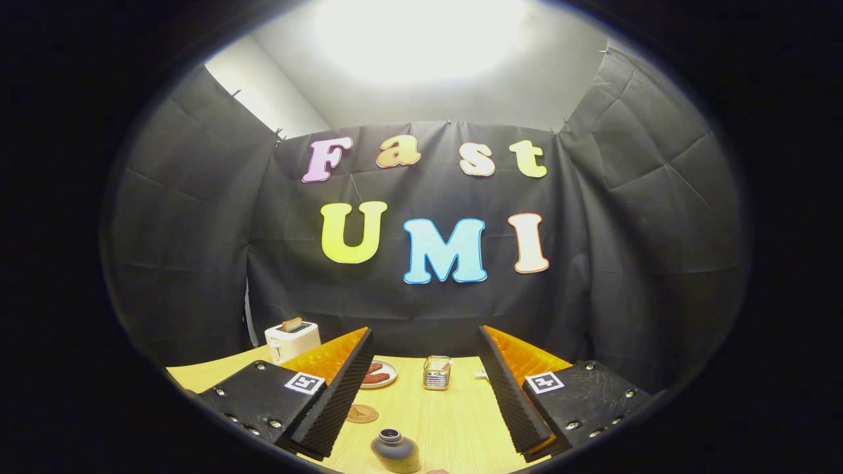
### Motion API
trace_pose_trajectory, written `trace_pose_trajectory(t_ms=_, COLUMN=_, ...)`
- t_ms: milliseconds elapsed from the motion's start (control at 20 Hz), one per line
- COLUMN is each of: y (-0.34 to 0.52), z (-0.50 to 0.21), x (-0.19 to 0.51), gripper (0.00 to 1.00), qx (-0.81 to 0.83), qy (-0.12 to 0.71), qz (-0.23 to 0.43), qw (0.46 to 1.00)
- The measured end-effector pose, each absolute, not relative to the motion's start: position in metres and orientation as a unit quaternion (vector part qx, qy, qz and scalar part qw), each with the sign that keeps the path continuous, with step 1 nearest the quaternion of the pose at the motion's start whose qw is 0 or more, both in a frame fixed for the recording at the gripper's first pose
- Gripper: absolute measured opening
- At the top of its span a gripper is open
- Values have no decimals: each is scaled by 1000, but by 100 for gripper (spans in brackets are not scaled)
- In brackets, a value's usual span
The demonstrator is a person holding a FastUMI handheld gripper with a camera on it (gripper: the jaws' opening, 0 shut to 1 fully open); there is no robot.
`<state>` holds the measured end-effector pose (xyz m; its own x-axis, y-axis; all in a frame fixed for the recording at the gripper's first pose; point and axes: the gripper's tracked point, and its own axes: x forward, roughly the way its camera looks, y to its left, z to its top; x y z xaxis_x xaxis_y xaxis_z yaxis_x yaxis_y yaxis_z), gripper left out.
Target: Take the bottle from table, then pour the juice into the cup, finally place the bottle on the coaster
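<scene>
A: Tool (425, 388) state?
B: Wide apart, nothing between the fingers (332, 395), no contact with anything. It sits above the tabletop (454, 421).
A: Bottle?
B: Dark bottle (395, 451) standing upright on the tabletop at 6 o'clock, low between the two fingers, closer to the left one. Cap end faces up. Not touching either finger.
A: Coaster?
B: Small round brown coaster (361, 413) at about 10 o'clock from the bottle, lying flat, just beside the left finger's inner edge. Apart from the bottle.
A: Cup?
B: Clear glass cup (436, 372) at 12 o'clock from the bottle, farther back on the tabletop, between the fingers. Can't tell if there's anything in it.
A: Other stuff?
B: Plate (382, 375) with something reddish on it, at 9 o'clock from the cup, partly hidden by the left finger. White toaster (292, 341) with a slice sticking out, back at 10 o'clock beyond the left finger, near the wall.
</scene>
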<state>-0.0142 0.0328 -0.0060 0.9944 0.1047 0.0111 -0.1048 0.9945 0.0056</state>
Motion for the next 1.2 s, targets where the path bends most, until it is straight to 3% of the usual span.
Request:
trace_pose_trajectory(t_ms=750, y=63, z=-81, x=-28, gripper=96, qx=4, qy=22, qz=120, qw=993)
trace_pose_trajectory(t_ms=1200, y=67, z=-154, x=-34, gripper=96, qx=-7, qy=91, qz=131, qw=987)
